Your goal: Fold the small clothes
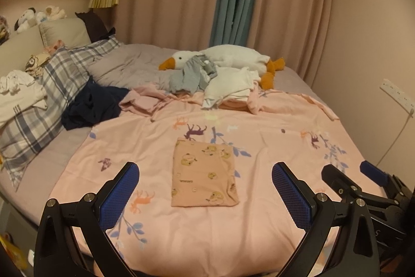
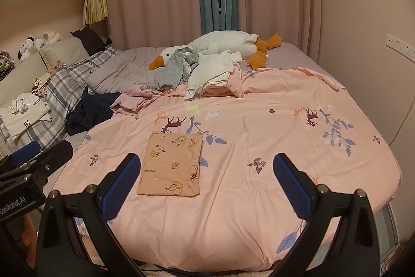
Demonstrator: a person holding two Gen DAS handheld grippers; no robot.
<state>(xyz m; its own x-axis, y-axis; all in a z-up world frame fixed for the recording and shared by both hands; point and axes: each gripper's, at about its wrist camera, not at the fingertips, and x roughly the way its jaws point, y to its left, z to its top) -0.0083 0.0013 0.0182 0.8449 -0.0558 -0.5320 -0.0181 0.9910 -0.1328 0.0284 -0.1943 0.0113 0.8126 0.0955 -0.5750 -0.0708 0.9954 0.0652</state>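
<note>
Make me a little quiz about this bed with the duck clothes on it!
1. True or false: the folded peach duck-print garment lies flat on the pink sheet.
2. What is the left hand-held gripper holding? A) a sock B) nothing C) the goose
3. Fill in: the unfolded clothes pile lies against the plush ____.

Key: 1 true; 2 B; 3 goose. The right hand-held gripper is open too.
</note>
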